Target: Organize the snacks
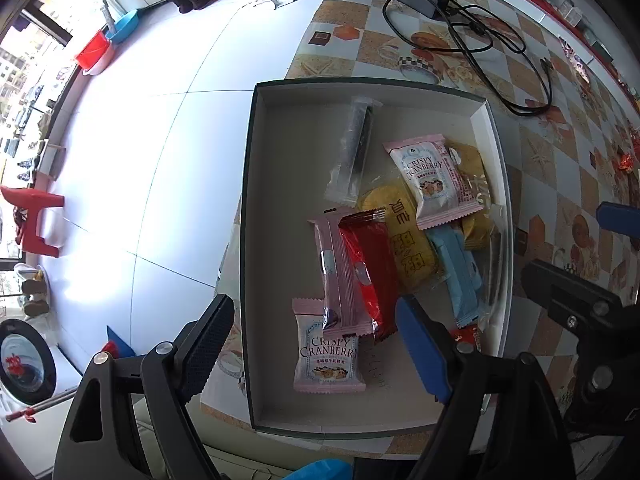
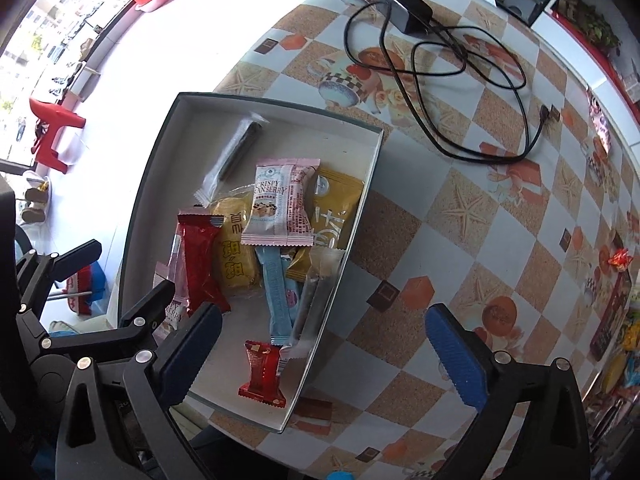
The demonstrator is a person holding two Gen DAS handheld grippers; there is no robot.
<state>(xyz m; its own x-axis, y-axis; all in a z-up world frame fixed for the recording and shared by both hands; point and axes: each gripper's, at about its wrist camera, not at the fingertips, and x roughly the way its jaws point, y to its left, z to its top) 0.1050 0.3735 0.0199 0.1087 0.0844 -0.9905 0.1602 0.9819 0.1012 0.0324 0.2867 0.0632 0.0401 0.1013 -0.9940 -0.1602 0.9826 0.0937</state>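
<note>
An open shallow box (image 1: 256, 240) (image 2: 362, 200) sits at the table's left edge and holds several snack packs: two pink Crispy Cranberry packs (image 1: 326, 360) (image 2: 276, 208), a long red pack (image 1: 368, 264) (image 2: 200, 264), a yellow pack (image 1: 408, 240) (image 2: 236, 256), a blue bar (image 1: 460, 276) (image 2: 276, 296), a clear stick pack (image 1: 352, 148) (image 2: 232, 156) and a small red pack (image 2: 262, 372). My left gripper (image 1: 316, 348) is open and empty above the box's near end. My right gripper (image 2: 324, 360) is open and empty over the box's right wall.
A black charger with coiled cable (image 2: 432, 44) (image 1: 460, 24) lies on the patterned tablecloth (image 2: 460, 216) beyond the box. A small red candy (image 2: 618, 260) and more snack packs (image 2: 612, 328) lie at the right. The floor (image 1: 140, 140) drops off left of the box.
</note>
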